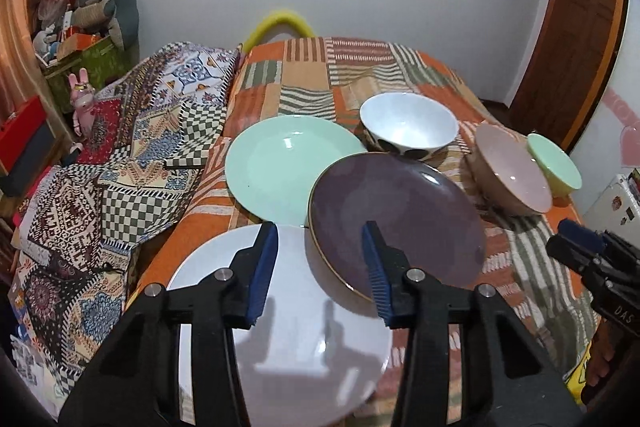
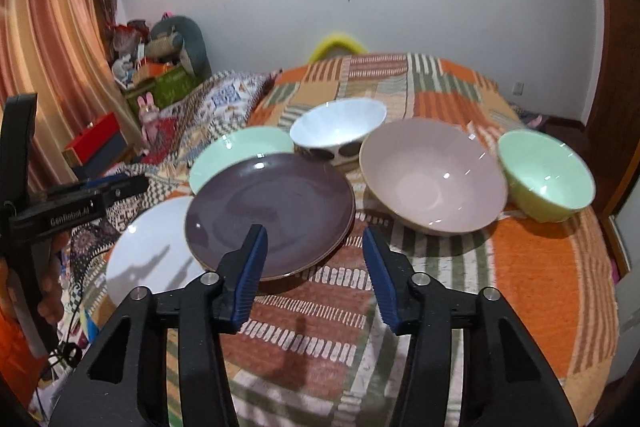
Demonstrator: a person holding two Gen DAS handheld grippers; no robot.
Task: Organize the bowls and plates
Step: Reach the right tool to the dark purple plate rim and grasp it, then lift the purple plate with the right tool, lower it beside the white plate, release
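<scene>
On the patchwork bed cover lie a white plate (image 1: 288, 339), a mint green plate (image 1: 280, 167) and a purple plate (image 1: 400, 223) that rests on the edges of both. Behind stand a white bowl with dark spots (image 1: 408, 127), a pink bowl (image 1: 512, 171) and a small green bowl (image 1: 554, 167). My left gripper (image 1: 320, 267) is open and empty above the white plate, at the purple plate's near rim. My right gripper (image 2: 316, 275) is open and empty, just in front of the purple plate (image 2: 268, 211) and the pink bowl (image 2: 432, 175). The green bowl (image 2: 546, 175) stands at the right.
A patterned quilt (image 1: 120, 167) is bunched at the left of the bed. Boxes and soft toys (image 1: 80, 39) are piled at the far left by a curtain (image 2: 52, 67). A wooden door (image 1: 572, 47) is at the right. The orange cover (image 2: 540, 287) lies bare at the right front.
</scene>
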